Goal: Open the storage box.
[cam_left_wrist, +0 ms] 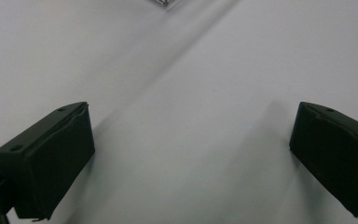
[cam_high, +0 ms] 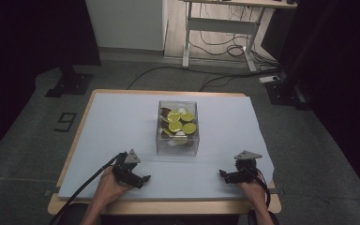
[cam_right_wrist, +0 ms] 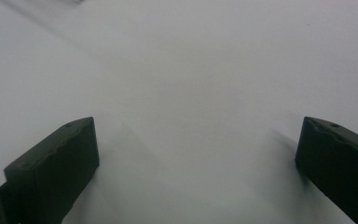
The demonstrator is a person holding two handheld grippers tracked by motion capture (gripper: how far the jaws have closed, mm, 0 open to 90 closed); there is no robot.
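Clear box (cam_high: 177, 133) of lime slices (cam_high: 175, 125) sits mid-surface on a pale sheet (cam_high: 112, 126) over the wooden surface (cam_high: 70, 151). Both the left gripper (cam_high: 143, 180) and right gripper (cam_high: 222, 175) rest near the front edge, wide open, empty. Cables (cam_high: 215, 47) trail across the grey floor (cam_high: 33, 131) beneath a desk frame (cam_high: 220, 26).

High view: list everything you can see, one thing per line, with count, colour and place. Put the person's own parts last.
Clear box: one, see-through, middle of the table.
Round slices: several, yellow-green, piled inside the clear box with a few white and brown pieces; exact count cannot be told.
Sheet: one, pale grey-white, covering most of the table top.
Table: one, light wood, edge showing round the sheet.
Desk frame: one, white, on the floor beyond the table, with cables under it.
Number mark: one, dark, on the floor to the left.
Left gripper: one, black, near left edge of the sheet, jaws open, nothing between them.
Right gripper: one, black, near right edge, jaws open, nothing between them.
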